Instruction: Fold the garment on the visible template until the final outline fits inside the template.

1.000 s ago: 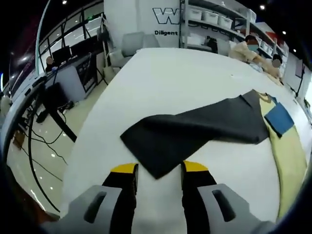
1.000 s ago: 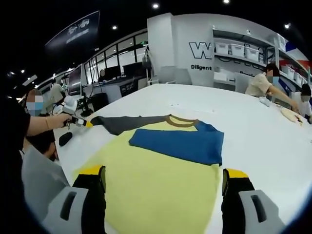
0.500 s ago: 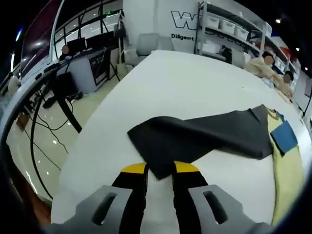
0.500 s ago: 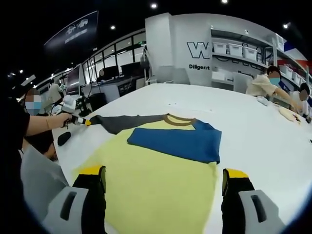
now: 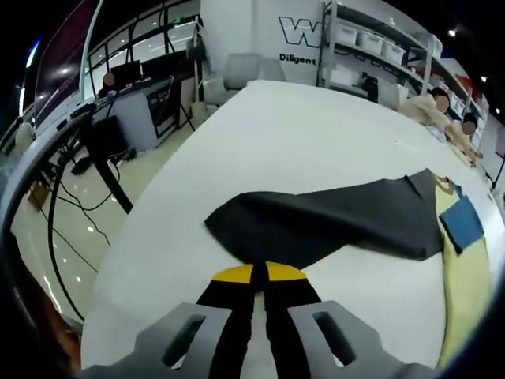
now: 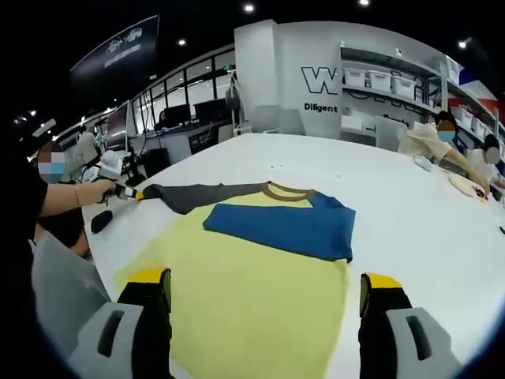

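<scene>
Two grippers | left gripper (image 5: 260, 272): jaws, apart a second ago, now pinched together on tip of grey sleeve (image 5: 331, 225) | right gripper (image 6: 264, 288): jaws wide apart, unchanged, over yellow garment (image 6: 245, 292) on desk (image 5: 300, 142); blue sleeve (image 6: 284, 229) folded across garment | wall beyond desk: "Diligent" legible

L gripper (image 5: 259, 275) jaws pinched together w/ yellow tips touching; R gripper (image 6: 264, 288) jaws spread wide.

Yellow garment (image 6: 252, 292) flat on white table, blue sleeve (image 6: 280, 229) folded across, grey sleeve (image 5: 331, 225) outstretched.
</scene>
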